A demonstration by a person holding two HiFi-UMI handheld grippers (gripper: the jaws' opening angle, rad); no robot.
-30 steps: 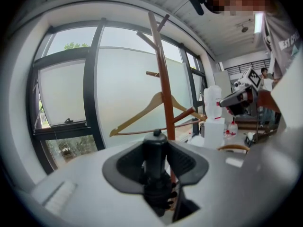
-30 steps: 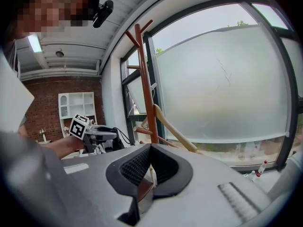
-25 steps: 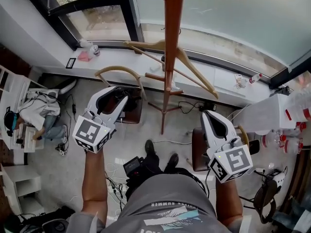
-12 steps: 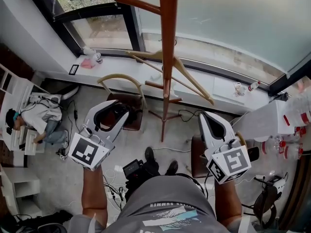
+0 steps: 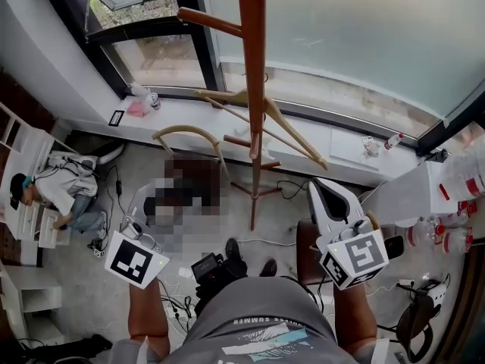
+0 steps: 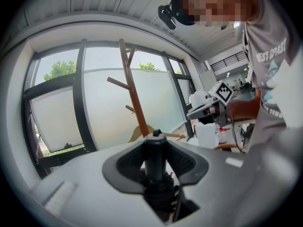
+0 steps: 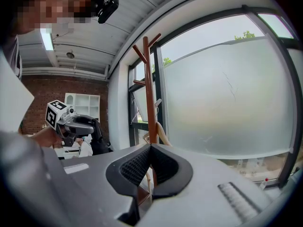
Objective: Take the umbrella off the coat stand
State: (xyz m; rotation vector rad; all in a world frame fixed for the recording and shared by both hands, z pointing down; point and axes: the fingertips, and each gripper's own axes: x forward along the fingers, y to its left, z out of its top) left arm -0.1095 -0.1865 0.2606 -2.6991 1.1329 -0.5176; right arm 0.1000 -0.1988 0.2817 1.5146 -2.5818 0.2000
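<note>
The brown wooden coat stand (image 5: pixel 254 89) rises in front of the window and also shows in the left gripper view as the coat stand (image 6: pixel 130 89) and in the right gripper view as the coat stand (image 7: pixel 150 93). My left gripper (image 6: pixel 155 148) is shut on a black umbrella (image 6: pixel 156 174), whose dark rod with a small tip stands between the pads. In the head view only that gripper's marker cube (image 5: pixel 136 259) is plain; its jaws lie under a mosaic patch. My right gripper (image 5: pixel 317 188) hangs right of the stand's foot, pads together, nothing between them.
A wooden hanger (image 5: pixel 292 127) hangs on the stand. A chair with a curved wooden back (image 5: pixel 186 133) stands left of the stand's foot. A person (image 5: pixel 53 192) sits at far left. A white table with bottles (image 5: pixel 428 192) is at right. Cables and a camera (image 5: pixel 212 264) lie on the floor.
My left gripper has drawn back from the stand, toward the lower left of the head view, with the umbrella still in it. The right gripper has hardly shifted.
</note>
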